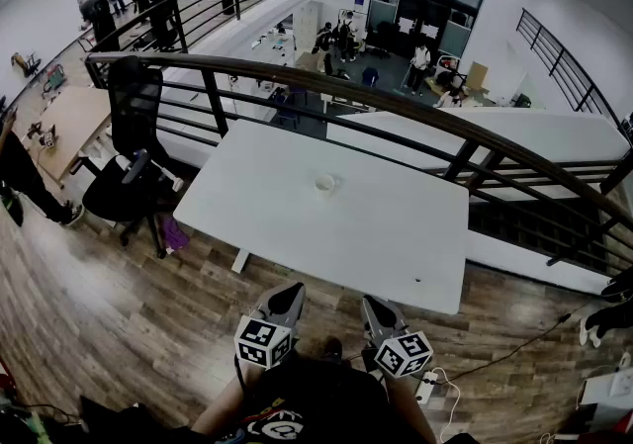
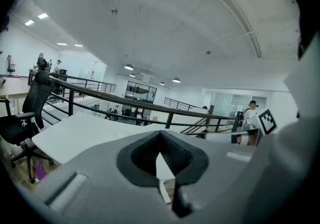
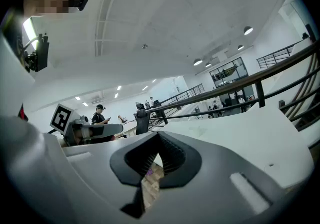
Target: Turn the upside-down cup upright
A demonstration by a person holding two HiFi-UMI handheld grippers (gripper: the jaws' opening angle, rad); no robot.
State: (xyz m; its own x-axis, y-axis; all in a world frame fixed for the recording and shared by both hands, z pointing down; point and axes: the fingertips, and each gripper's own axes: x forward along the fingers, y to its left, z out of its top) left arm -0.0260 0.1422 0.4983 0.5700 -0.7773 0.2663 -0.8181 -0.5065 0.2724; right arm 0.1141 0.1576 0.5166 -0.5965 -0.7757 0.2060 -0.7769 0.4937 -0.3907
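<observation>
Grey left gripper [image 1: 288, 293] and right gripper [image 1: 375, 304], jaws together and empty, hang short of the white rectangular table [image 1: 396, 234]; the small pale cup [image 1: 325, 182] stands well ahead, roughly between them.

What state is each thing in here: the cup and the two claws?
cup: on the white table, untouched; too small to tell which way up.
left claw: shut, empty, short of the table's near edge.
right claw: shut, empty, short of the table's near edge.
</observation>
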